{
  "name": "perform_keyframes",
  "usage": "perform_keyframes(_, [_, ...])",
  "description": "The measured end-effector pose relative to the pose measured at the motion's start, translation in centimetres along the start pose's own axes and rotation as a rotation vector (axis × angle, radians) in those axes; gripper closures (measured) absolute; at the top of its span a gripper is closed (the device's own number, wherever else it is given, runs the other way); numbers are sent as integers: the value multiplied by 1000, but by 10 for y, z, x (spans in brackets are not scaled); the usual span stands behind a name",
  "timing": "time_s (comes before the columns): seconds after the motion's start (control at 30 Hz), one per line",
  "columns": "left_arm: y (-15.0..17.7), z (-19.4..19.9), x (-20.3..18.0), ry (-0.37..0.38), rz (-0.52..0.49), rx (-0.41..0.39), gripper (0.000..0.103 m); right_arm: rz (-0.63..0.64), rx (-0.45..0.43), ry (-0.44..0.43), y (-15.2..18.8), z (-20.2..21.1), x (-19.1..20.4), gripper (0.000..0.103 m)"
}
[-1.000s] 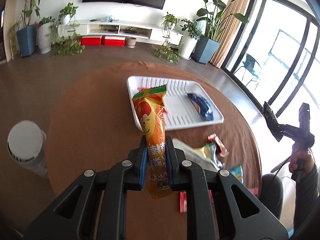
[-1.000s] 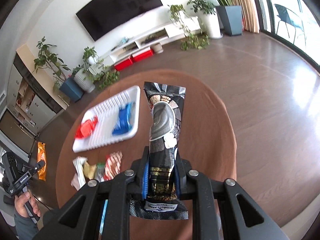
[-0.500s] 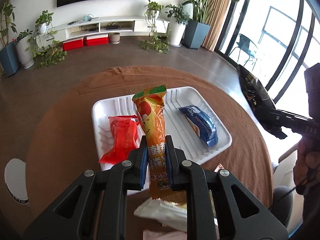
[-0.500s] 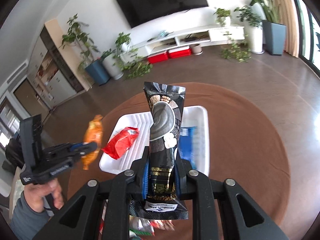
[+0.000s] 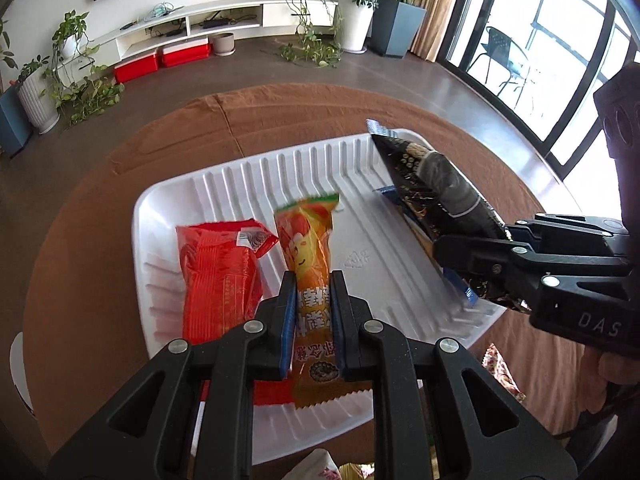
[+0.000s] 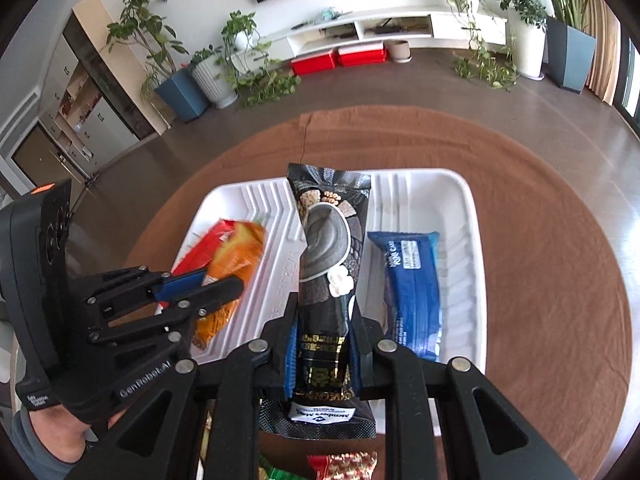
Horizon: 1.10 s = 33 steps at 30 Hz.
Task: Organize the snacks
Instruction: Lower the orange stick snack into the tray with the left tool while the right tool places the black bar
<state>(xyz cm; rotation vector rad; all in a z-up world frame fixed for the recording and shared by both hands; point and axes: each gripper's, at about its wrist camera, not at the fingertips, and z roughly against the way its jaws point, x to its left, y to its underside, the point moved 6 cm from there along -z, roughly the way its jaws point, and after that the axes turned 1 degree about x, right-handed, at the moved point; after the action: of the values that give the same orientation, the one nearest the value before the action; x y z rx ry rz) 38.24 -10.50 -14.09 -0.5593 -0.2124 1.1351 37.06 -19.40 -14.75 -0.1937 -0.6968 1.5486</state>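
A: What does the left gripper (image 5: 313,312) have hold of?

B: Its fingers (image 5: 287,300) are clamped on an orange snack packet (image 5: 310,248), gripped around the lower half. The packet sticks out forward over the white tray (image 5: 360,256), its top end a little blurred.

A: And the right gripper (image 6: 325,336)?

B: Closed tight on a black snack packet (image 6: 330,248), also gripped near the bottom, with the printed end poking out behind the fingers. From the left wrist view that black packet hangs over the right side of the tray, above a blue snack bar (image 6: 412,292).

A: Where does the blue bar lie?

B: Flat in the tray, on its right side, lengthwise. A red packet (image 5: 218,276) lies flat on the tray's left side, just beside the orange one.

A: And the tray itself?

B: It sits on a round desk (image 6: 540,240) covered in brown cloth. A few more wrapped snacks (image 6: 344,466) lie on the desk at the near edge, outside the tray, partly hidden by the grippers.
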Motion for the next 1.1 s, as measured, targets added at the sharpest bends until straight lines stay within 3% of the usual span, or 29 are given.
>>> perform_keyframes(0.37, [0, -29, 3, -11, -21, 24, 89, -15, 59, 30, 7, -34, -9, 81])
perform_keyframes(0.6, [4, -27, 1, -13, -25, 19, 88, 9, 63, 28, 2, -38, -11, 77])
perform_keyframes(0.8, [8, -12, 1, -33, -20, 3, 86, 25, 35, 29, 4, -26, -7, 58])
perform_keyframes(0.87, [8, -4, 3, -43, -16, -14, 76, 46, 13, 34, 2, -15, -6, 52])
perform_keyframes(0.93, [9, 12, 3, -47, -13, -44, 55, 55, -12, 36, 0, -2, -7, 49])
perform_keyframes(0.97, [10, 19, 2, -48, -16, -58, 40, 57, -28, 36, -1, 6, -8, 46])
perform_keyframes(1.1, [16, 54, 0, -64, -18, -113, 14, 37, -100, 10, -3, 48, -14, 37])
